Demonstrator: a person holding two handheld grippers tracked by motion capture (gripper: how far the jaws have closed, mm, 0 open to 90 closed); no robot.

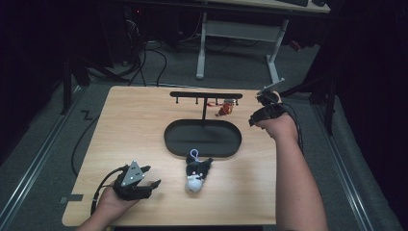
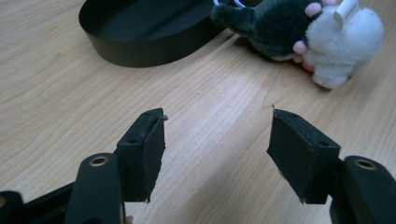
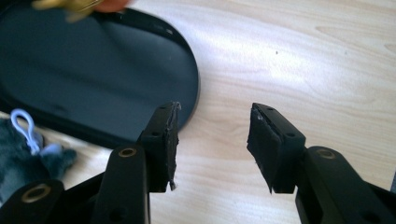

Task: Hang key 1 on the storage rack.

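High view: plush (image 1: 197,174) at tray's (image 1: 175,143) 6 o'clock. Left claw (image 1: 155,184) wide, empty; right claw (image 1: 253,120) part-open, empty. Pinch plush body, avoid loop.

The high view is looking dim, with dark surroundings; light is falling from above onto the table (image 1: 134,120). Gripper views are looking brighter, slightly soft.

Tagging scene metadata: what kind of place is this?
Likely a lab or data-collection workspace, not a home. A bare wooden table stands on grey carpet, loose cables trail across the floor behind it, and a white-framed desk stands beyond. The surroundings are dark.
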